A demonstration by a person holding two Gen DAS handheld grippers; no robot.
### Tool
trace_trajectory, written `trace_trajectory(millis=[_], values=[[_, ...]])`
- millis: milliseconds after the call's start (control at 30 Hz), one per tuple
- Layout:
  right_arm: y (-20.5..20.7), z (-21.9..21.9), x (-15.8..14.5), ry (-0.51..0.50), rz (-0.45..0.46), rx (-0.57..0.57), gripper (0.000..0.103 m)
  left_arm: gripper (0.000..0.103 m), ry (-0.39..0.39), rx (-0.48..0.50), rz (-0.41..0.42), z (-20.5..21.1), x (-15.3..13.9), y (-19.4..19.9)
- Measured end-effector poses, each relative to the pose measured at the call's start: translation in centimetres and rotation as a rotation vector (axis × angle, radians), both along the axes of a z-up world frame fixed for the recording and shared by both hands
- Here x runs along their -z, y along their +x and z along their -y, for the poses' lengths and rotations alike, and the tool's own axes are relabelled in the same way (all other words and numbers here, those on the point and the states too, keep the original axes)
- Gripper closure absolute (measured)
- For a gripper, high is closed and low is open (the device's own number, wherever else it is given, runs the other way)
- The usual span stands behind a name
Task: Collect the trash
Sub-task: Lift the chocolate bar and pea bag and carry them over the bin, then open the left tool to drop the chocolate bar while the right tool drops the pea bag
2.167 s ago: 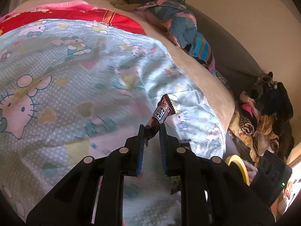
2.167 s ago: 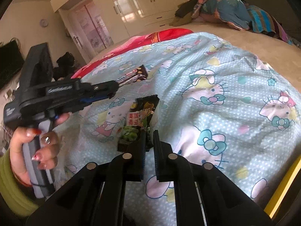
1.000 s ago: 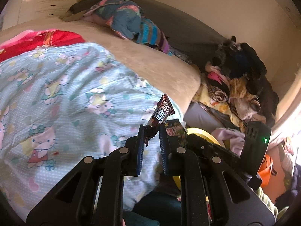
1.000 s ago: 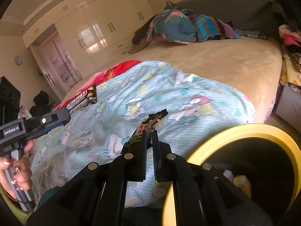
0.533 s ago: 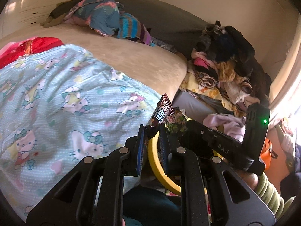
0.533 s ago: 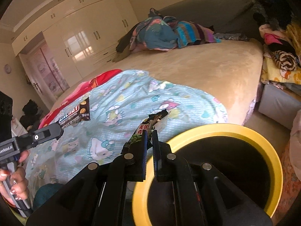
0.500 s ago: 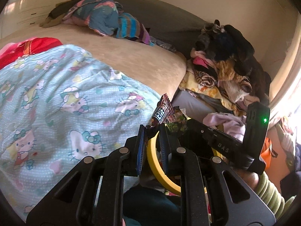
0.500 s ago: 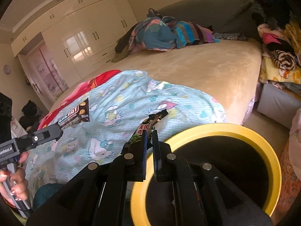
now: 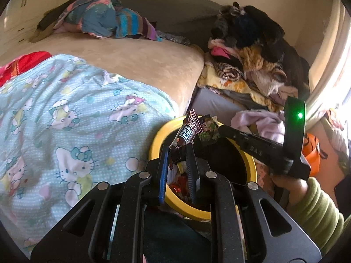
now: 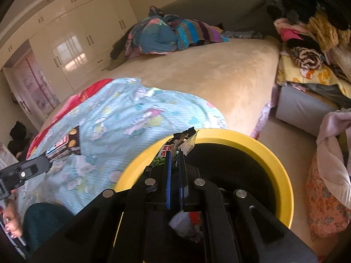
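Wrappers pinched in both grippers: chocolate bar wrapper (image 9: 188,131) left gripper (image 9: 178,153), green snack wrapper (image 10: 175,151) right gripper (image 10: 172,160), above yellow bin (image 10: 283,175).

"ENERG" on brown candy wrapper (image 9: 189,131); "DAS" on right hand-held gripper (image 9: 216,129); "美国青" on green wrapper (image 10: 170,153).

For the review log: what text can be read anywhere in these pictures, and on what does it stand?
"ENERG", rest cut off: brown candy bar wrapper held by the left tool.
"DAS": body of the right tool, seen from the left wrist.
"美国" and "青": green snack packet held by the right tool.
Smaller print on both wrappers: too blurred to read.
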State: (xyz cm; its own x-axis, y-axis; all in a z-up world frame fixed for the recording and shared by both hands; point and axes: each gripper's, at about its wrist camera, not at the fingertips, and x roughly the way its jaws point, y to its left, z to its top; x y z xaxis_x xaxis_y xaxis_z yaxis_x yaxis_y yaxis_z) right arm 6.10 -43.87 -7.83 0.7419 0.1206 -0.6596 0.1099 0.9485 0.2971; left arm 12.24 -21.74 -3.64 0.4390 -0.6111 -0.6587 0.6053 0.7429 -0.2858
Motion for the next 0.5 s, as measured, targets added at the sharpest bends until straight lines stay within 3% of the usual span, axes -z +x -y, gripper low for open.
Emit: trace_trajectory(millis=[500], values=[[-1.0,4.4,3.4,0.052,-0.091,0.083,0.097,0.092,0.118,0.106,-0.047,4.9,4.2,-1.5]])
